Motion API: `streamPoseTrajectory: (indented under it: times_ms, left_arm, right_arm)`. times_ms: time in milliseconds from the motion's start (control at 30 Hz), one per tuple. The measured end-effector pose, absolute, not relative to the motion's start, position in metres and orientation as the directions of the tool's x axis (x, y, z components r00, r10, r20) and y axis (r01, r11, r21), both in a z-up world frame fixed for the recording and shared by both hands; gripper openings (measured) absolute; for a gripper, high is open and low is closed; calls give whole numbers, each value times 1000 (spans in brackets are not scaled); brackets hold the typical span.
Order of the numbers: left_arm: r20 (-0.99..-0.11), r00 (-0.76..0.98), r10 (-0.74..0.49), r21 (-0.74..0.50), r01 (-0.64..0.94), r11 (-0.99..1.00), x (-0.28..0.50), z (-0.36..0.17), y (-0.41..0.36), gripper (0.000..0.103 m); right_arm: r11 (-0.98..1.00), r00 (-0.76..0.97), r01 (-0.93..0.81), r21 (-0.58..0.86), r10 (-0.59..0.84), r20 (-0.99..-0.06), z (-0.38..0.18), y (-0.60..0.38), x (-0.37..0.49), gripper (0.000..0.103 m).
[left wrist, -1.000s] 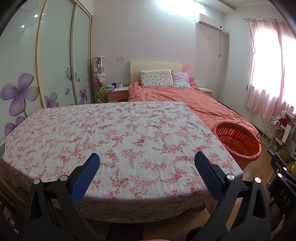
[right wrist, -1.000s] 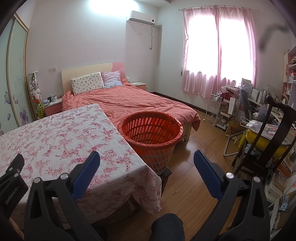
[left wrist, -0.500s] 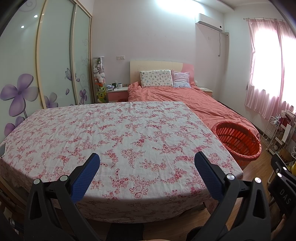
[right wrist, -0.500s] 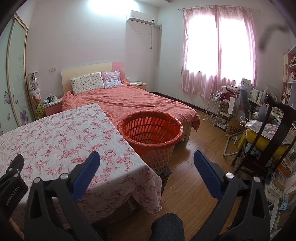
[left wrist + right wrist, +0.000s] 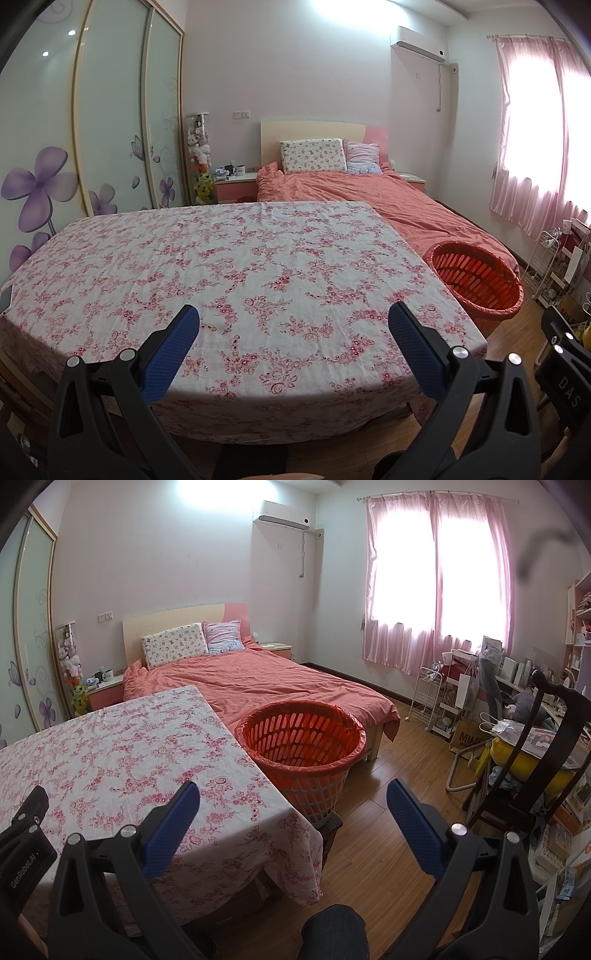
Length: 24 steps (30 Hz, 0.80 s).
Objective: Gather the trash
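An orange slatted basket [image 5: 301,742] lined with a red bag stands on the floor between the table's right end and the bed; it also shows in the left wrist view [image 5: 476,280]. No trash shows on the table [image 5: 240,258], which has a pink floral cloth. My left gripper [image 5: 293,325] is open and empty, held over the table's near edge. My right gripper [image 5: 293,803] is open and empty, held near the table's right corner, short of the basket. The basket's inside bottom is hidden.
A bed [image 5: 266,683] with a coral cover lies behind the table. A dark wooden chair [image 5: 546,746] and cluttered shelves stand at the right. A wire rack [image 5: 428,698] stands under the pink-curtained window. Wood floor [image 5: 388,805] lies between basket and chair.
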<state>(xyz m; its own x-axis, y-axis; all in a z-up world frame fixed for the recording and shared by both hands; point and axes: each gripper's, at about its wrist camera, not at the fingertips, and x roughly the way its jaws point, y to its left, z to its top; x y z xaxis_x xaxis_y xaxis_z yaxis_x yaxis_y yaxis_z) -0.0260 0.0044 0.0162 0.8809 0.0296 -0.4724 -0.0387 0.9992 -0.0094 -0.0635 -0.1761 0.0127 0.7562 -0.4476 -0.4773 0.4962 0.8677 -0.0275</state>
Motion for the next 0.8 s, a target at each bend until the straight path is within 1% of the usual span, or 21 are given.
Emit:
streamPoseTrajectory:
  times_ms: [800]
  left_arm:
    - [-472, 881, 33, -5, -40, 999, -26, 16, 4, 101]
  right_arm:
    - [868, 756, 496, -28, -448, -477, 13, -176, -63, 99]
